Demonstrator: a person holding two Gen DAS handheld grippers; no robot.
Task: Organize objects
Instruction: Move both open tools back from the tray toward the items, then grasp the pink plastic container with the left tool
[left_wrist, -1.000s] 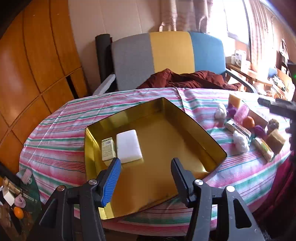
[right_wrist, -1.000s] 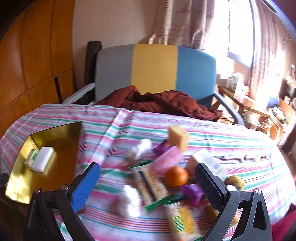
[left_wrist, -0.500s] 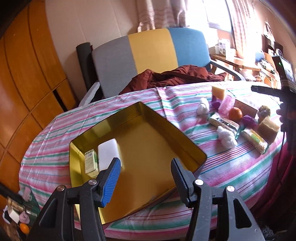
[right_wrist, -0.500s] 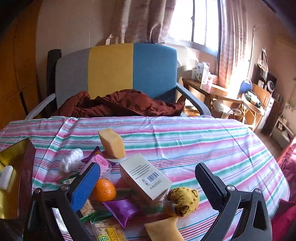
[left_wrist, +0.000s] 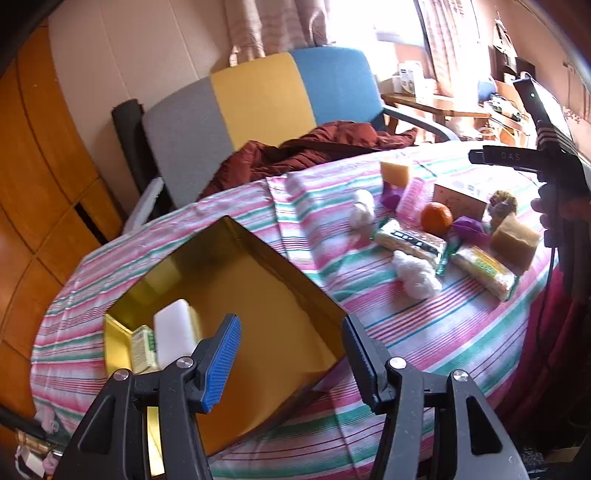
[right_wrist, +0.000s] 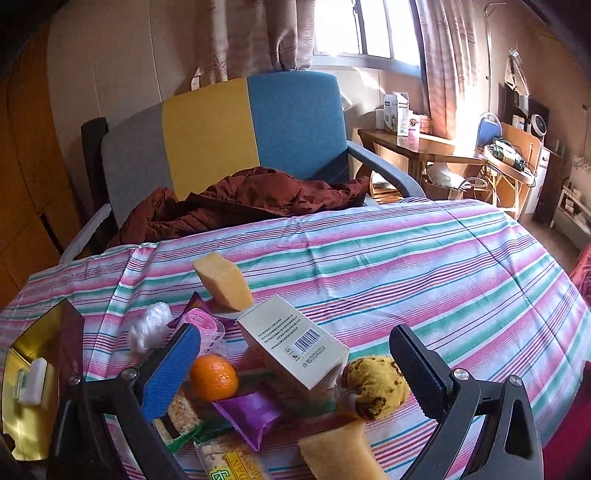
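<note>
Left gripper (left_wrist: 290, 356): it hung over the near edge of the gold tray, jaws parted about halfway and nothing between them!
Right gripper (right_wrist: 295, 363): jaws spread wide and empty, poised just above the heap of objects on the striped cloth.
Gold tray (left_wrist: 280, 302): it sat on the near left of the table, one corner pointing away, mostly bare inside.
Tray contents: a white bar (left_wrist: 173, 334) and a small green-and-yellow packet (left_wrist: 142, 347) lay side by side in the left corner, touching.
Pile, near part: a purple pouch (right_wrist: 249, 413), a yellow sponge (right_wrist: 338, 452) and a snack packet (right_wrist: 229, 461) lay closest to the right gripper.
Pile, middle: an orange (right_wrist: 213, 377) sat just beside a beige carton with a barcode (right_wrist: 295, 341); a brown-and-yellow knitted ball (right_wrist: 373, 386) rested against the carton's right side.
Pile, far part: a pink case (right_wrist: 207, 326), a clear plastic wad (right_wrist: 149, 326) and a tan block (right_wrist: 223, 282).
Behind the table: an armchair (right_wrist: 221, 129) in grey, yellow and blue, with a rust-red jacket (right_wrist: 236, 206) on its seat.
</note>
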